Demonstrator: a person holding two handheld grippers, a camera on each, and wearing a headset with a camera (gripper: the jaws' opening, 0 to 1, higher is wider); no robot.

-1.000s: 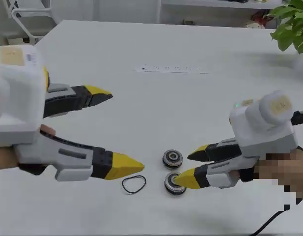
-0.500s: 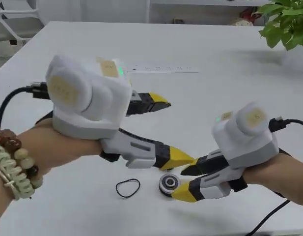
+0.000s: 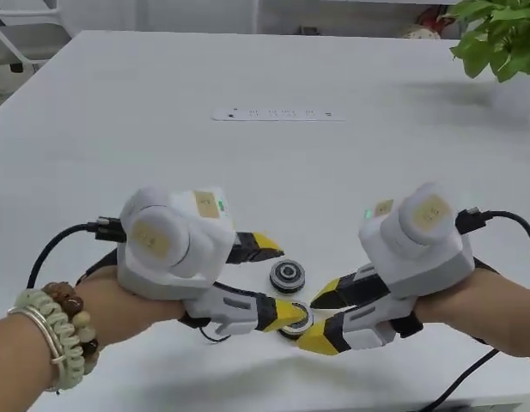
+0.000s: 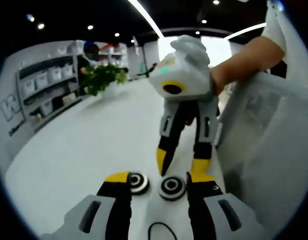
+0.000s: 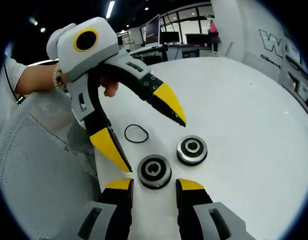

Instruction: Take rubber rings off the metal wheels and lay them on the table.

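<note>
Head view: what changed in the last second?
The left gripper came in from the left; one jaw tip now sits at the near wheel, opposite the right gripper. Nothing taken or released. Unchanged: right gripper open by that wheel, far wheel beside it, loose rubber ring.

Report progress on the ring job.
Done: one ring lies loose on the table. In hand: the left gripper and right gripper, both open and holding nothing, face each other around the near wheel. Left: that wheel and the far wheel beside it. Both have dark rims, so rings may remain, but I cannot tell for certain.
</note>
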